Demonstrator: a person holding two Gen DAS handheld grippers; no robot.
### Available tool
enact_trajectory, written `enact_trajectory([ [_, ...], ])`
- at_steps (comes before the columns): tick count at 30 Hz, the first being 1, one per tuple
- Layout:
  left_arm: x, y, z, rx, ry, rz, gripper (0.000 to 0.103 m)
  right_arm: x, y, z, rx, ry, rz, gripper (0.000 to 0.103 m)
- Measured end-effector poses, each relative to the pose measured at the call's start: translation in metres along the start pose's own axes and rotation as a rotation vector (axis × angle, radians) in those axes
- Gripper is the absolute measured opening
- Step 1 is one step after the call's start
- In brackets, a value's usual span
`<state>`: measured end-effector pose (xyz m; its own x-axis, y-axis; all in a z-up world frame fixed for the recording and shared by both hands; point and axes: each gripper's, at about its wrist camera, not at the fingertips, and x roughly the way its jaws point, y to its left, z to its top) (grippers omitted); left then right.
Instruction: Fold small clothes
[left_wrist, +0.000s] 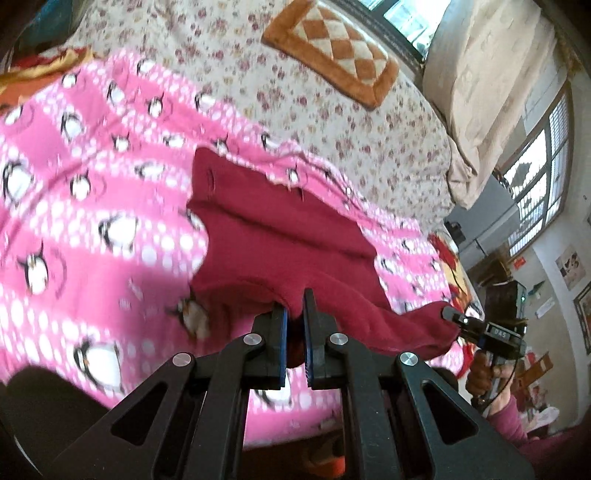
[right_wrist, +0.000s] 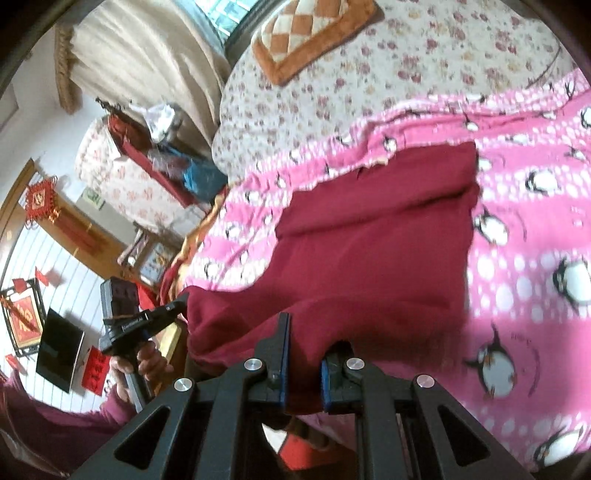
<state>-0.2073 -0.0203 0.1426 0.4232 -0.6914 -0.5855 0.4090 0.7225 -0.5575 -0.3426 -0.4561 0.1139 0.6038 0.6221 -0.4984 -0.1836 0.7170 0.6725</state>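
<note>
With the dark red garment (left_wrist: 280, 229) lying on the pink penguin blanket (left_wrist: 92, 177) near the bed's front edge, left gripper (left_wrist: 294, 306) and right gripper (right_wrist: 304, 350) each seem pinched on its lifted near hem, so uneven pulling may skew the fold.

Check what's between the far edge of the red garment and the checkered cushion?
Pink penguin blanket, then bare floral bedsheet up to the checkered cushion; nothing else beyond the red garment. Both wrist views show it.
</note>
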Motion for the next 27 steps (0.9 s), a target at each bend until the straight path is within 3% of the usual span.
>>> enact_trajectory([
  [11, 0.042, -0.004, 0.061, 0.036, -0.067, 0.082, 0.006, 0.011, -0.011, 0.067, 0.007, -0.122, -0.030, 0.012],
  [27, 0.144, 0.010, 0.144, 0.062, -0.044, 0.206, 0.006, 0.068, -0.068, 0.155, 0.017, -0.115, -0.176, 0.012],
])
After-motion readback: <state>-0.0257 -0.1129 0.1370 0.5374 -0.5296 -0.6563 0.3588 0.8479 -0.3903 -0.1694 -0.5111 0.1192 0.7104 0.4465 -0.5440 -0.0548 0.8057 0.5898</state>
